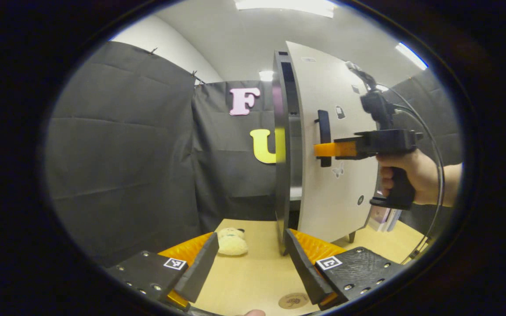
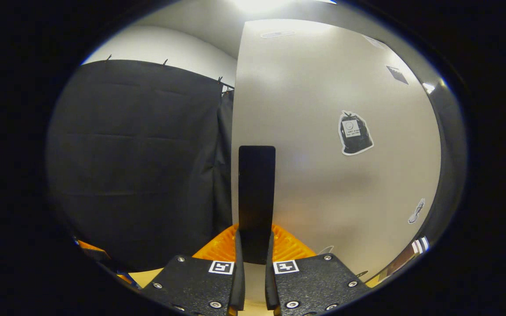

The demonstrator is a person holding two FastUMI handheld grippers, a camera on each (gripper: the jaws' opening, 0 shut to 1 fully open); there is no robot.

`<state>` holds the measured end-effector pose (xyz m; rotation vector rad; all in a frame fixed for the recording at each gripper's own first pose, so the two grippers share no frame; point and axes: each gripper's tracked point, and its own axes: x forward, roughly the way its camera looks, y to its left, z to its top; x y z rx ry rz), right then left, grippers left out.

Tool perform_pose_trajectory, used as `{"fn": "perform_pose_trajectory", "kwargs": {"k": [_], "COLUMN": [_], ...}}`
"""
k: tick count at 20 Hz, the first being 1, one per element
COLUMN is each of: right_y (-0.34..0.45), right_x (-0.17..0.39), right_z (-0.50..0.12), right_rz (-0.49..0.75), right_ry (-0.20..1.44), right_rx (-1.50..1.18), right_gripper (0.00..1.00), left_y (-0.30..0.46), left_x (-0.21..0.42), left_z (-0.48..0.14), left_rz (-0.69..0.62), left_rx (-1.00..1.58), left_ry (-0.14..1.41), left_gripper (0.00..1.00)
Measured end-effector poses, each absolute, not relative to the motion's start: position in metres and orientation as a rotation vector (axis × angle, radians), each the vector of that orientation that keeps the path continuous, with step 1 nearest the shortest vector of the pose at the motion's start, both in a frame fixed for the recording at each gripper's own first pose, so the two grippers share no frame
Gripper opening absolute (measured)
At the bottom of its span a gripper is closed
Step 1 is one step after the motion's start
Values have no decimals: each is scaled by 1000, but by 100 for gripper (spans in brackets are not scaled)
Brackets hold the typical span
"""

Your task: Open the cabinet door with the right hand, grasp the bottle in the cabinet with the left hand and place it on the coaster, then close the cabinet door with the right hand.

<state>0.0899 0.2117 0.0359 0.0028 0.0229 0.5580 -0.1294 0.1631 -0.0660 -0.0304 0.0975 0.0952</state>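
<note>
**Two grippers at the cabinet, one clamped on the door handle**

Two grippers are at work here. The right gripper (image 2: 253,259) has its jaws drawn close together around the black door handle (image 2: 256,197), both fingers pressing its sides near the lower end, with the orange finger bases spread behind. In the left gripper view the same gripper (image 1: 323,150) reaches in from the right, held by a hand (image 1: 415,173) wrapped around its black grip, its orange fingers meeting the handle (image 1: 323,131) about midway up.

The pale cabinet door (image 1: 336,145) stands partly swung out, its dark edge turned toward the left gripper, and a slice of the cabinet's interior shows behind that edge. A few small stickers dot the door's face. I cannot make out the bottle inside from here.

The left gripper (image 1: 253,263) hangs low over the wooden tabletop (image 1: 253,281) with its jaws wide apart, holding and touching nothing. Between its fingers, farther off on the table, lies a small cream plush toy (image 1: 232,241). The round brown coaster (image 1: 294,300) sits bare on the near part of the table, just beside the right-hand finger.
</note>
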Motion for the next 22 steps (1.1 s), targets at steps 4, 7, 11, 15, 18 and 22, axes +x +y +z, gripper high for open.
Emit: {"fn": "perform_pose_trajectory", "kwargs": {"k": [4, 7, 11, 15, 18, 22], "right_y": [201, 195, 185, 173, 163, 144], "right_x": [89, 97, 102, 107, 117, 117], "right_z": [33, 31, 27, 25, 20, 20], "right_rz": [600, 639, 745, 845, 850, 799], "right_ry": [32, 28, 29, 54, 47, 57], "right_rx": [18, 17, 10, 28, 30, 30], "right_gripper": [18, 18, 18, 18, 17, 17], "left_y": [163, 154, 120, 70, 32, -13], "left_x": [-123, -113, -92, -83, -80, -62], "left_z": [-71, -70, -71, -58, -44, -39], "left_rz": [52, 61, 67, 53, 68, 47], "left_rx": [-48, -46, -21, -8, 11, 8], "left_ry": [120, 122, 140, 129, 99, 104], "left_gripper": [94, 89, 89, 89, 89, 89]}}
